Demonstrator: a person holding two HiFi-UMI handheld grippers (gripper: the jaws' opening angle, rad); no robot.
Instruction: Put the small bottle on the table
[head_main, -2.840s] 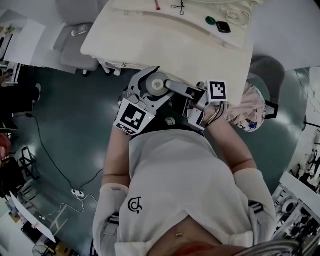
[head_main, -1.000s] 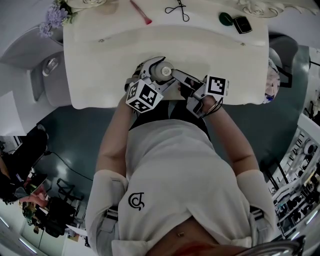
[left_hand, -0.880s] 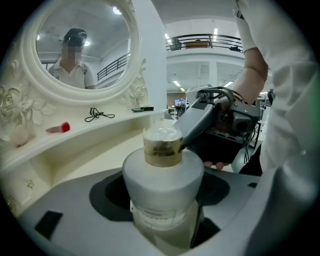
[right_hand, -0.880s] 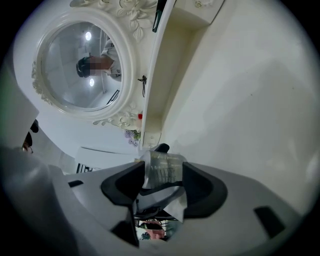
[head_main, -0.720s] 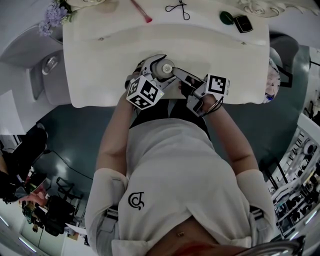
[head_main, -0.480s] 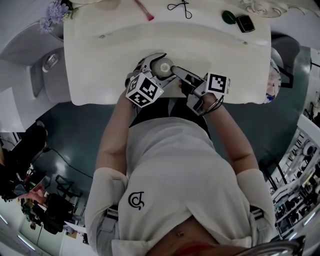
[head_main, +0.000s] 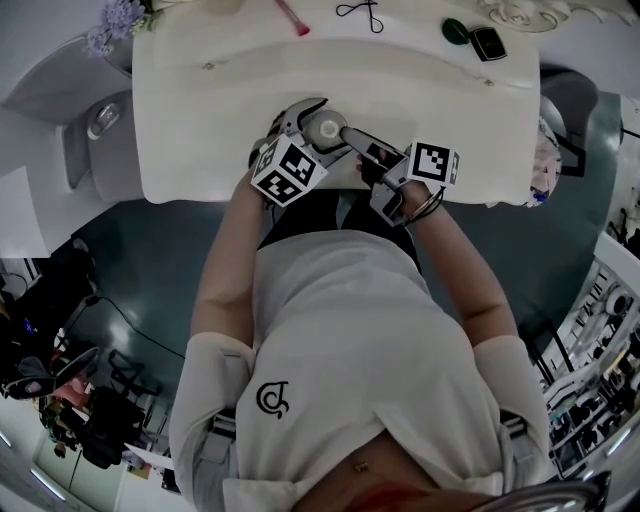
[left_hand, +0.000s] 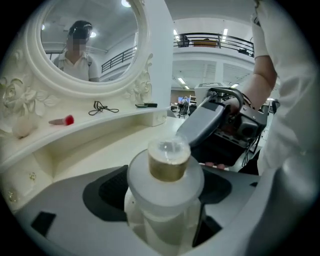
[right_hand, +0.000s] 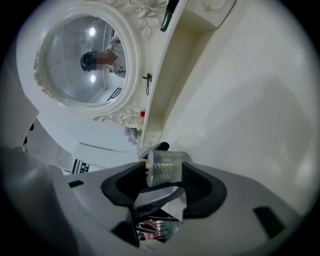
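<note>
Carried in from over the floor, the small bottle stands upright between the opening jaws of the left gripper over the near edge of the table, apparently being released there, while the right gripper closes on its clear cap, likely steadying it.

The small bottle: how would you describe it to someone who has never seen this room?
On the white dressing table, near its front edge, the left gripper is opening its jaws around the small bottle. Unlike its neighbours, it is frosted white with a gold collar and clear cap.
</note>
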